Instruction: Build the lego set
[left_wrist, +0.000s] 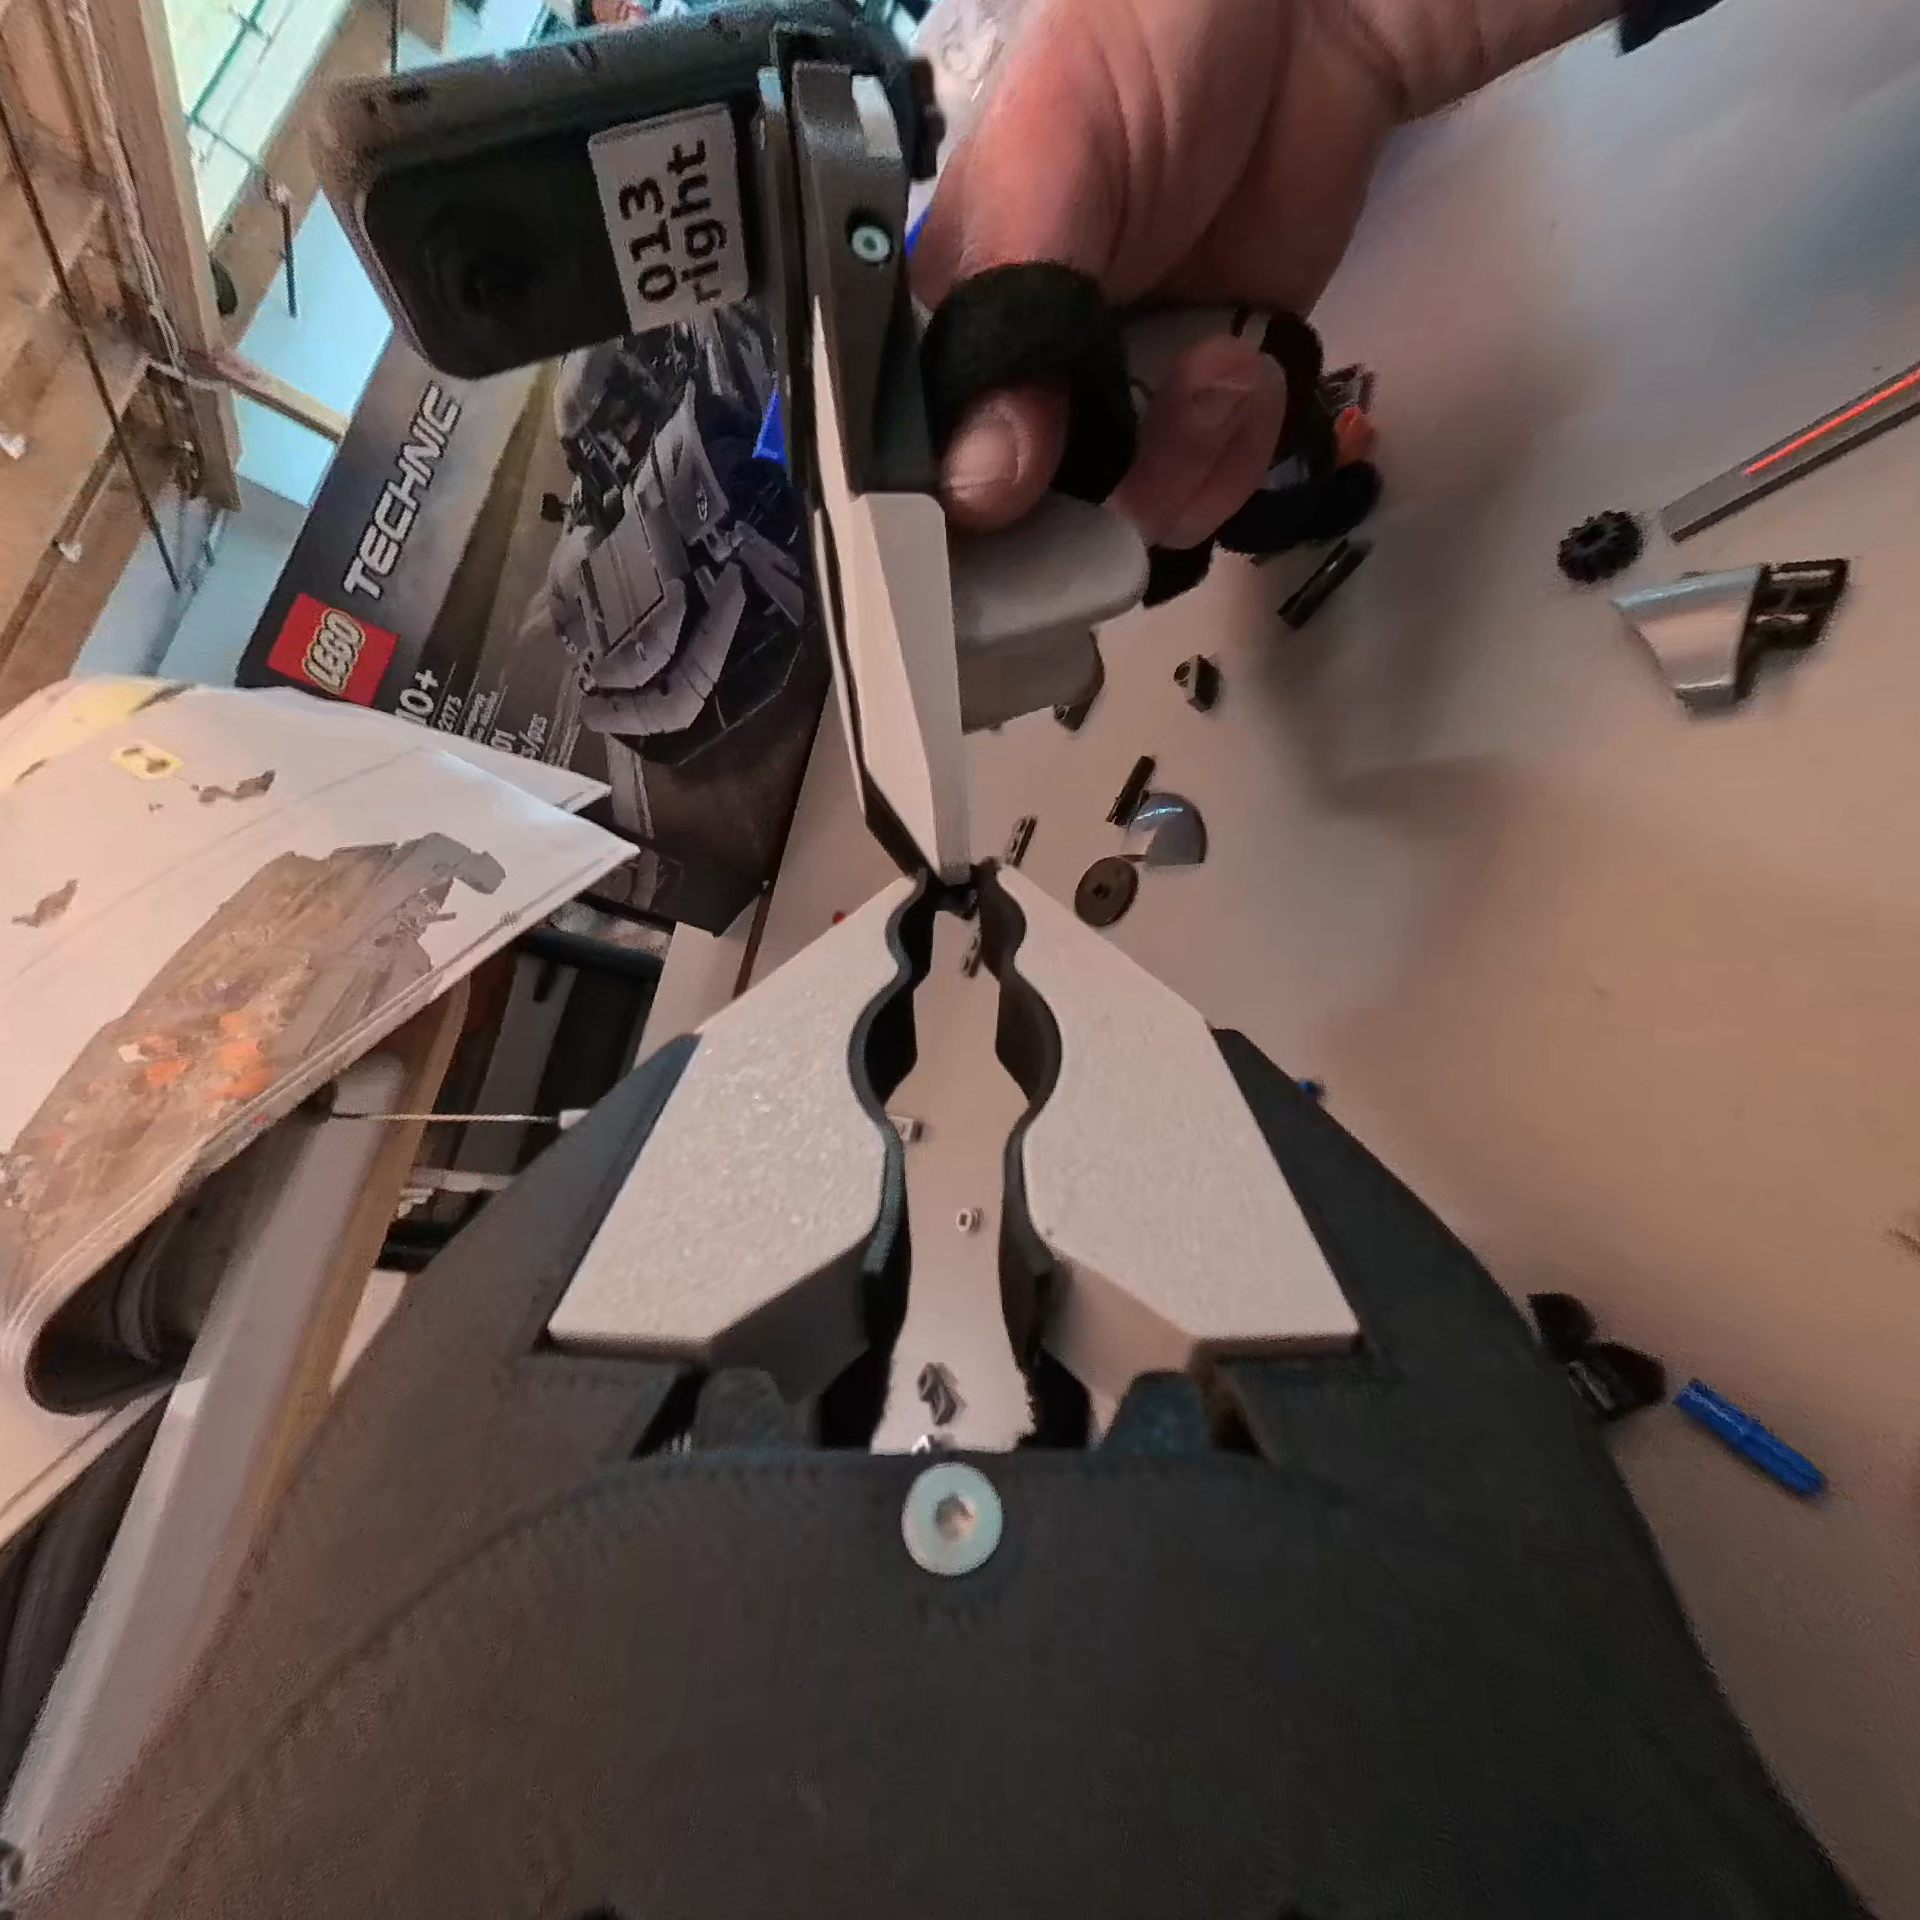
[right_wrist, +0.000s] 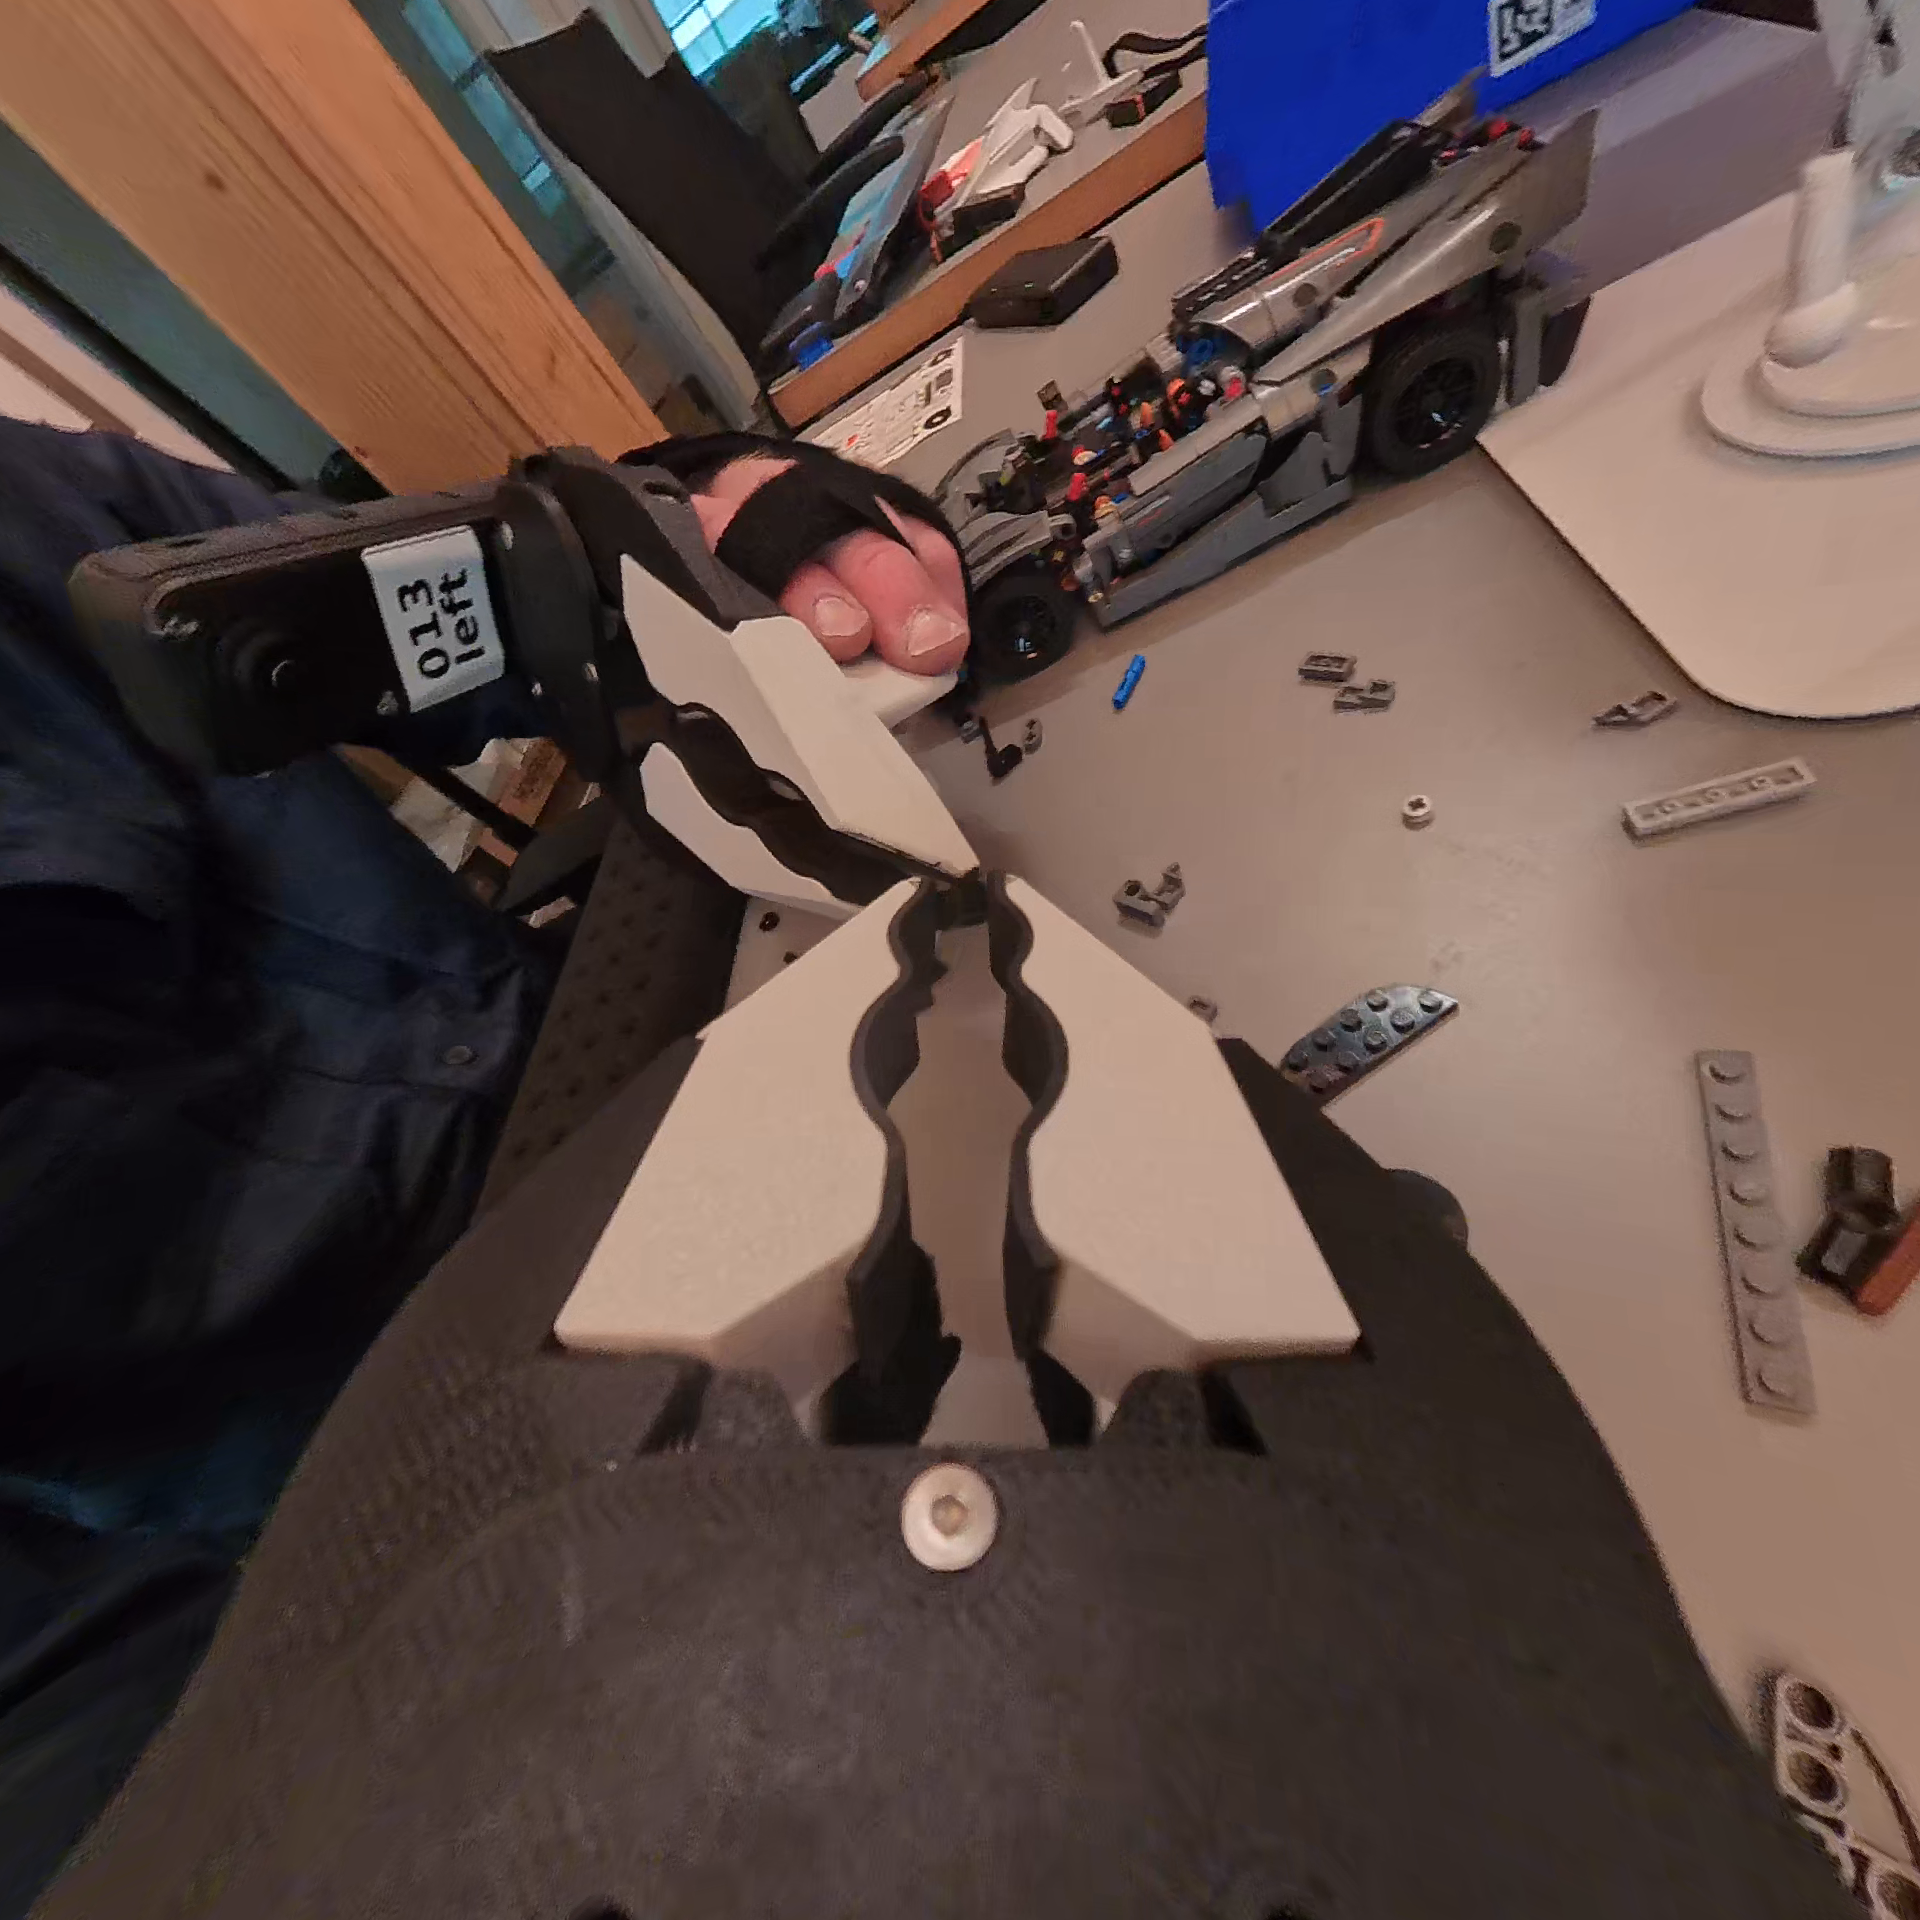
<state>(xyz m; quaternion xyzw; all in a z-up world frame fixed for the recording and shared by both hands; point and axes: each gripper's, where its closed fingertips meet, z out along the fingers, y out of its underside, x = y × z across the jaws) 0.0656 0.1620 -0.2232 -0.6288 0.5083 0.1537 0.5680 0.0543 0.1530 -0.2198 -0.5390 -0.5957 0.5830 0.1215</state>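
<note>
My left hand-held gripper and right hand-held gripper both pinch one tiny black piece above the counter. I should push slowly and straight.

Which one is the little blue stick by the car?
Find the big grey car on the table. Just in front of its front wheel lies a blue stick. It is the only bright blue piece; its neighbours are grey or black.
</note>
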